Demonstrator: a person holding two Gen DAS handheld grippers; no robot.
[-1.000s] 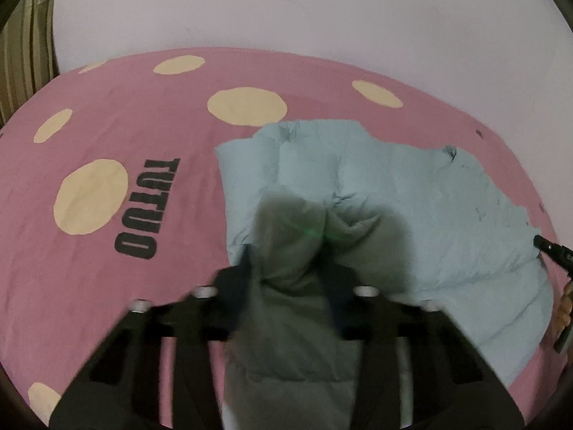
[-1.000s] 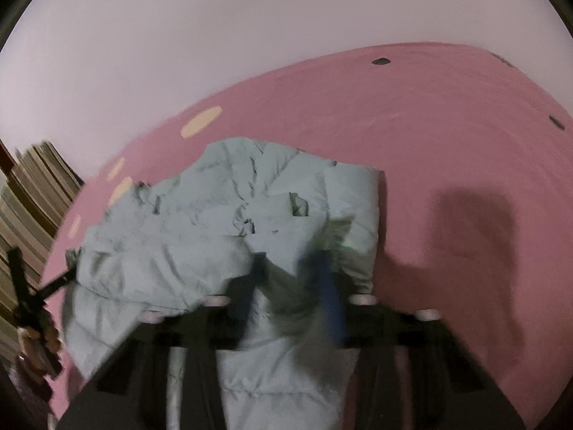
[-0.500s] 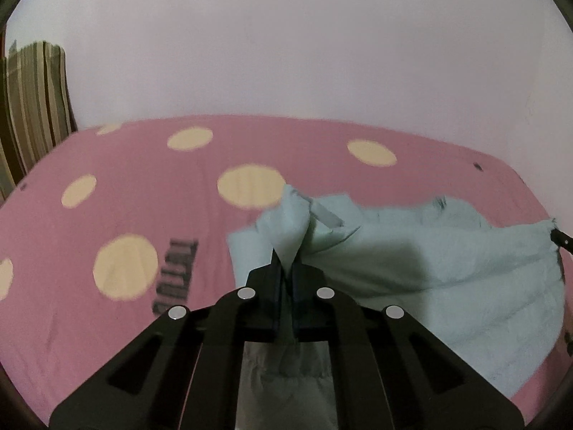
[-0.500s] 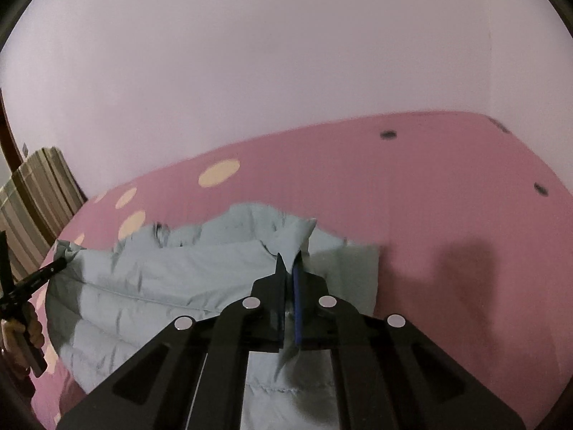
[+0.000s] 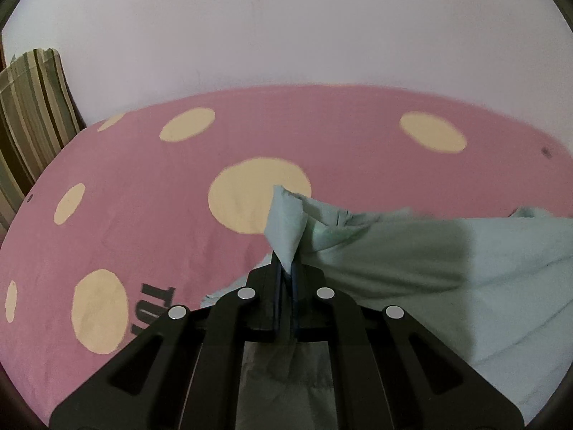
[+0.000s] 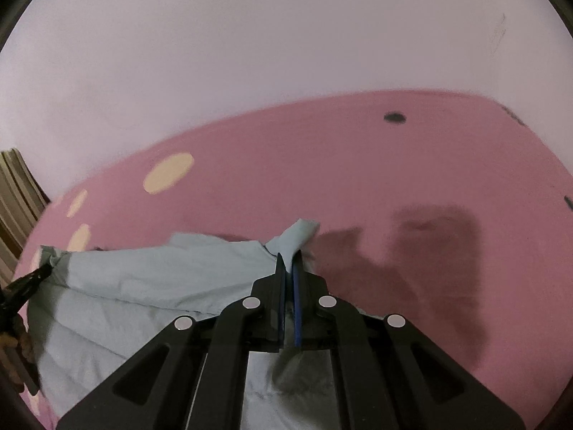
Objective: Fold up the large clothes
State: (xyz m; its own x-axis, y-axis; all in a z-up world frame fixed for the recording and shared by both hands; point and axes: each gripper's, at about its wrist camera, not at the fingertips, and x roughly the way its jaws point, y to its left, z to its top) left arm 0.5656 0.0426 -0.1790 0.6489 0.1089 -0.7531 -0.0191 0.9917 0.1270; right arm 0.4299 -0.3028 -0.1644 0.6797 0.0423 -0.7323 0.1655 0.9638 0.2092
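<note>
A pale blue padded garment hangs lifted over a pink bed sheet. My left gripper is shut on one corner of it, and a fold of cloth sticks up past the tips. My right gripper is shut on the other corner of the garment. The cloth stretches taut between both grippers. The left gripper also shows at the left edge of the right wrist view. The garment's lower part is hidden under the gripper bodies.
The sheet has cream dots and dark lettering. A striped pillow stands at the bed's left edge. A pale wall runs behind the bed. Shadows fall on the sheet at the right.
Both grippers shut on the garment's corners and lifted it off the bed. The cloth is now drawn out straight between them and both views tilt up toward the wall.
</note>
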